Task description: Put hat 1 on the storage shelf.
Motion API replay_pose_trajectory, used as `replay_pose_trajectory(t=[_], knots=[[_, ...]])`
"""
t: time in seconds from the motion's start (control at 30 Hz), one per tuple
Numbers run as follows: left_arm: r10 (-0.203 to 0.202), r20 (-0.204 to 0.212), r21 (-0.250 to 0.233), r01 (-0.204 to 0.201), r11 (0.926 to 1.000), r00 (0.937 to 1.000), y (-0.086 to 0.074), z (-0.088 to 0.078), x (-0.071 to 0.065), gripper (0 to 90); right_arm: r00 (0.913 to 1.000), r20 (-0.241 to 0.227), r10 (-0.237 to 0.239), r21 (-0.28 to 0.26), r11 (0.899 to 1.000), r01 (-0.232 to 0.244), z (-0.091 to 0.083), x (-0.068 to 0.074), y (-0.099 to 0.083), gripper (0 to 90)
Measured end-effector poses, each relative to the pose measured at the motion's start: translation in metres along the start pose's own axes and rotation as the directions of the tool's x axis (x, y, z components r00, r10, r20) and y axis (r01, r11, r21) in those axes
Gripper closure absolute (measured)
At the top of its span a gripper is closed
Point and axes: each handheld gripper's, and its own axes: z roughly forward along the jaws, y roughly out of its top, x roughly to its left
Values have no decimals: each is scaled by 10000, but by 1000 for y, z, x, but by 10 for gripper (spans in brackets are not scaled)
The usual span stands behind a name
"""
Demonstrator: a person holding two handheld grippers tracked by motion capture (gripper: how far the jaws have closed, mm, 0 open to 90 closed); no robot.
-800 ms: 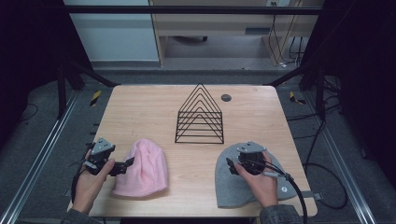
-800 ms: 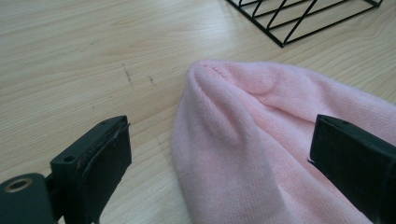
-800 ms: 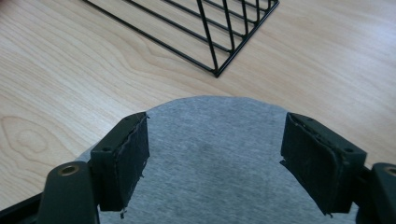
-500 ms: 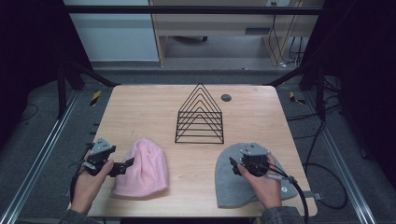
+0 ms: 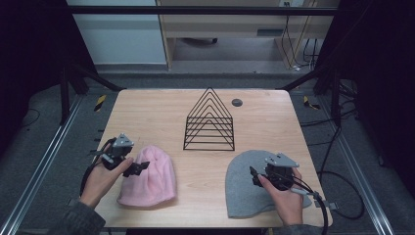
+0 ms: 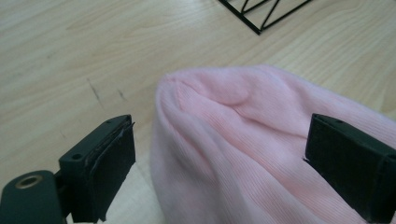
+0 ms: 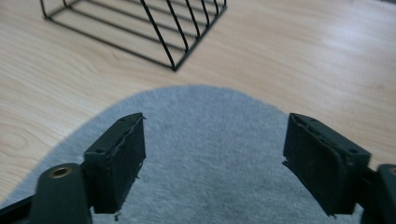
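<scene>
Two knitted hats are lying on the near half of the table (image 5: 147,105), one pink hat (image 5: 149,178) at the left and one grey hat (image 5: 242,183) at the right, with one gripper hovering at each. The left gripper (image 5: 138,168) is holding its jaws spread across the pink hat's rounded top edge without pinching it, while the right gripper (image 5: 254,176) is holding its jaws spread above the grey hat's crown. Farther off, one black wire rack (image 5: 209,120) is standing mid-table, and one small dark round disc (image 5: 237,102) is lying beyond it.

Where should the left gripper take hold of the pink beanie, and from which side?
Probably the raised fold along the pink beanie's crown-side edge, approached from the hat's left, where the left gripper sits with jaws open. The knit stands proud of the table there; elsewhere it lies flat.
</scene>
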Motion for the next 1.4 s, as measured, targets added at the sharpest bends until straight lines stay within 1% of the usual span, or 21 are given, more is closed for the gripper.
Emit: replay_pose_trajectory(t=[0.07, 0.13, 0.2, 0.27, 0.33, 0.37, 0.43, 0.47, 0.57, 0.67, 0.73, 0.8, 0.87, 0.9, 0.93, 0.97, 1.07, 1.13, 1.17, 1.33, 1.4], knots=[[-351, 140, 154, 349, 9993, 9993, 10, 4, 13, 80, 9999, 144, 47, -251, 9997, -44, -4, 2, 0, 146], [-594, 161, 341, 588, 9977, 9981, 19, 7, 23, 87, 9991, 321, -270, -243, 9993, 278, -4, 3, -1, 138], [-701, 219, 595, 687, 9959, 9973, 26, 10, 32, 99, 9975, 448, -551, -91, 9984, 555, -3, 3, -1, 155], [-774, 205, 725, 757, 9945, 9968, 32, 12, 37, 128, 9967, 469, -657, 16, 9978, 657, -2, 3, 0, 170], [-769, 393, 841, 734, 9938, 9963, 35, 16, 40, 137, 9962, 472, -733, 50, 9973, 732, -2, 4, 1, 188], [-803, 489, 903, 756, 9930, 9956, 35, 20, 40, 156, 9964, 463, -704, 110, 9975, 699, -2, 4, 1, 191], [-673, 405, 1220, 619, 9906, 9969, 35, 28, 38, 172, 9964, 442, -726, 263, 9971, 715, -2, 3, 0, 209], [-605, 389, 1277, 551, 9903, 9974, 34, 31, 37, 179, 9964, 438, -722, 302, 9970, 709, -1, 3, -1, 211], [-841, 475, 1257, 776, 9890, 9953, 31, 40, 35, 215, 9965, 526, -644, 374, 9973, 625, -1, 1, -2, 211], [-977, 363, 1405, 917, 9858, 9946, 27, 48, 33, 227, 9973, 618, -390, 364, 9987, 368, -2, -1, -2, 210], [-1132, 292, 1382, 1081, 9845, 9931, 24, 53, 32, 233, 9977, 600, -329, 360, 9989, 307, -1, -3, -3, 209], [-1187, 229, 1416, 1143, 9833, 9927, 22, 57, 32, 251, 9973, 632, -370, 425, 9985, 343, -1, -3, -3, 208], [-1248, 324, 1499, 1187, 9816, 9916, 20, 61, 31, 270, 9972, 613, -438, 490, 9980, 408, 0, -2, -3, 208], [-1221, 381, 1516, 1150, 9817, 9918, 19, 63, 30, 305, 9969, 625, -474, 575, 9974, 438, 1, -2, -4, 208], [-1147, 288, 1550, 1089, 9819, 9930, 18, 65, 29, 312, 9964, 648, -548, 663, 9965, 505, 1, -2, -4, 208], [-1140, 326, 1595, 1074, 9813, 9930, 17, 67, 28, 318, 9966, 638, -513, 734, 9962, 465, 1, -2, -4, 208], [-1270, 328, 1710, 1196, 9780, 9914, 15, 71, 27, 361, 9965, 628, -548, 695, 9963, 504, 2, -2, -4, 208], [-1488, 516, 1711, 1380, 9755, 9875, 13, 72, 28, 419, 9966, 621, -548, 706, 9962, 503, 2, -2, -4, 208], [-1497, 614, 1687, 1376, 9760, 9868, 13, 71, 27, 448, 9968, 613, -517, 725, 9962, 473, 2, -2, -4, 208], [-1282, 623, 1705, 1160, 9785, 9898, 12, 68, 23, 633, 9963, 674, -542, 662, 9966, 497, 1, -2, -4, 210], [-1108, 612, 1622, 997, 9817, 9920, 12, 64, 20, 698, 9963, 654, -555, 646, 9966, 513, 1, -1, -3, 210]])
